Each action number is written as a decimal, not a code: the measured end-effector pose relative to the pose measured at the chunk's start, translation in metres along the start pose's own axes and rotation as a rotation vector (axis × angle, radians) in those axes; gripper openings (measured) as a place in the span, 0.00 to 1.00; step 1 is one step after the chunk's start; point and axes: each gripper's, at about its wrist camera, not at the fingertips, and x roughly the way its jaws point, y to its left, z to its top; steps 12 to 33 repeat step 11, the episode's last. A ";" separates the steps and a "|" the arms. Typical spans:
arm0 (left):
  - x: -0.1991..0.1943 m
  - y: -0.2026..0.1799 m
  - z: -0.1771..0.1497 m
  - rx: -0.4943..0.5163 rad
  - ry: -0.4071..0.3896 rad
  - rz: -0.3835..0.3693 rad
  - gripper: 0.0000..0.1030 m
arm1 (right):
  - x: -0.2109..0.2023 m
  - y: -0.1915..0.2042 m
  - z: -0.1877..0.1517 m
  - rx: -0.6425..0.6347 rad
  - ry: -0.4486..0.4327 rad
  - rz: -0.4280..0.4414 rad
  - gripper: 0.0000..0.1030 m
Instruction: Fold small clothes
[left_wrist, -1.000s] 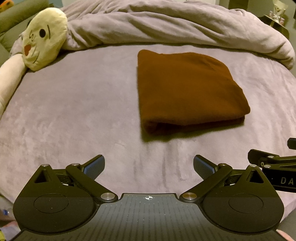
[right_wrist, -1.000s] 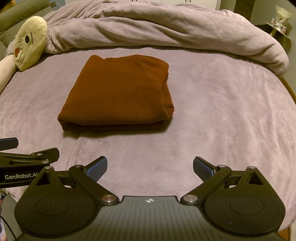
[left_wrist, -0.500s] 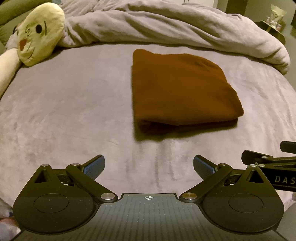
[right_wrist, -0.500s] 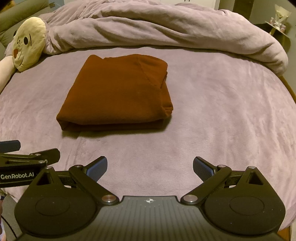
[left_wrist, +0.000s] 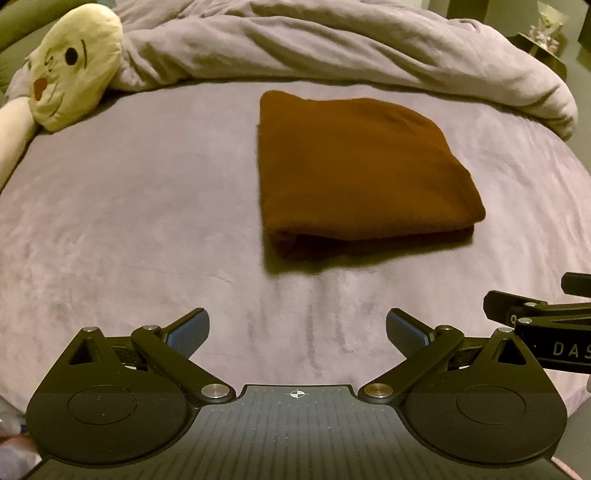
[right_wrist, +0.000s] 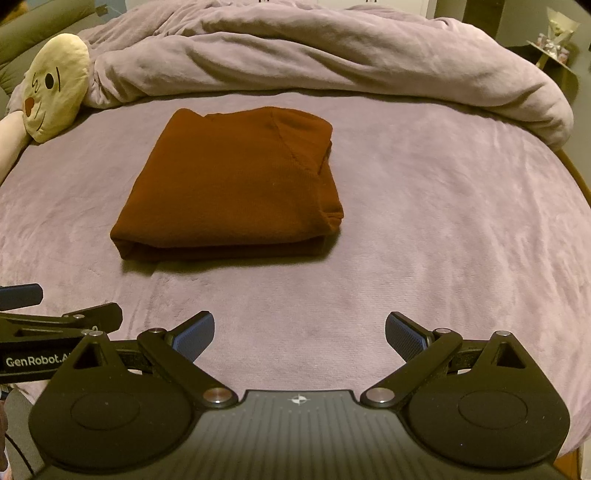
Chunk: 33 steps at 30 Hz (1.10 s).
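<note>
Lying folded on the bed (right_wrist: 424, 229) at 11 o'clock of the gaping, empty right gripper (right_wrist: 300, 334) and 1 o'clock of the equally spread left gripper (left_wrist: 297, 332), the garment (right_wrist: 236, 184) looks soft, light and floppy, best pinched at its thick near fold

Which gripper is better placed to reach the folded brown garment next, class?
Neither clearly. The garment lies right of centre for the left gripper and left of centre for the right gripper, so it sits between them. Both are open and held short of it.
</note>
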 end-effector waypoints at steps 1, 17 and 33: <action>0.001 -0.001 0.000 0.003 0.002 0.000 1.00 | 0.000 0.000 0.000 0.000 0.001 -0.001 0.96; 0.002 -0.002 -0.001 0.010 0.014 -0.009 1.00 | 0.000 -0.004 -0.001 0.004 0.003 -0.006 0.96; 0.002 -0.002 -0.001 0.010 0.014 -0.009 1.00 | 0.000 -0.004 -0.001 0.004 0.003 -0.006 0.96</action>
